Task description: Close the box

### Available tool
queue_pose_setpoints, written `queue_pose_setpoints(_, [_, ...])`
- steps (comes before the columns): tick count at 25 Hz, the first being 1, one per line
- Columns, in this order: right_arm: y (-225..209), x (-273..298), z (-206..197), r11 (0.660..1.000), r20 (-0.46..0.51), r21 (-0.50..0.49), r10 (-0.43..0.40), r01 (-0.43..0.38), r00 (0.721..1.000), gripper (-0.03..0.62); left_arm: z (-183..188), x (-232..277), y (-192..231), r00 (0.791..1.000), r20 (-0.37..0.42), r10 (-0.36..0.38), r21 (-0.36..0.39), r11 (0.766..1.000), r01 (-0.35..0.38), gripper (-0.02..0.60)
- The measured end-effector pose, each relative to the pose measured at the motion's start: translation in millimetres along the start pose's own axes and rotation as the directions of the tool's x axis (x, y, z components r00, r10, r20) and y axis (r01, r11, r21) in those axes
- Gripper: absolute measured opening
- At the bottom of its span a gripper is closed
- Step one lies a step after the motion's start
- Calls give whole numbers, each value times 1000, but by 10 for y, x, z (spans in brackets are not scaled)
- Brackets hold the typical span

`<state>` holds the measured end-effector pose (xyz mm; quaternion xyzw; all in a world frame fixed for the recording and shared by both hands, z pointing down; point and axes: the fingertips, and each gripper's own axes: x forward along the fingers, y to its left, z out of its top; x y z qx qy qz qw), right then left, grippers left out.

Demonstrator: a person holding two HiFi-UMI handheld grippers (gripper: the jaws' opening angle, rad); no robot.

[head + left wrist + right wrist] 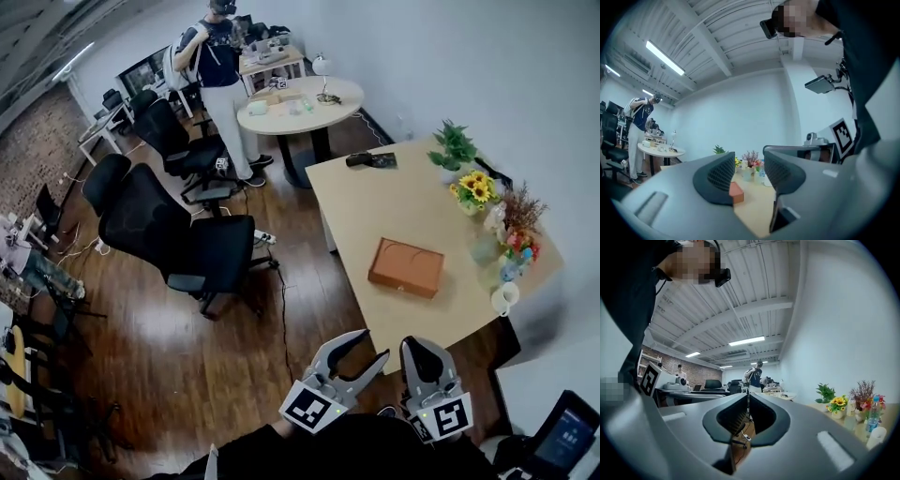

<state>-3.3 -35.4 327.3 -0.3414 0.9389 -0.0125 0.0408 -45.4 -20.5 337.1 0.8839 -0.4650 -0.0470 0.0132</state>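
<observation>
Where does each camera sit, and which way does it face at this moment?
Head view: on the person's head, steeply down at the table, the box and both grippers: left gripper with jaws apart, right gripper with jaws together.
Left gripper view: on the left gripper, along its parted jaws toward the box and flowers; the person's dark clothing upper right.
Right gripper view: on the right gripper, past its closed jaws toward a standing person; dark clothing upper left.
Shared: head and left gripper views both show the box.
</observation>
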Motion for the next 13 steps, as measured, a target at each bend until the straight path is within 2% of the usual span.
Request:
queue_pose_setpoints(6, [-91, -50, 50, 1000, 17, 3, 3, -3, 1000, 14, 28, 110, -108, 999, -22, -24, 10, 1000, 25, 178])
queue_pose_setpoints(13, [-77, -157, -39, 1000, 10, 12, -6, 6, 1000, 14, -118, 75, -199, 997, -58, -45, 13, 999, 46, 178])
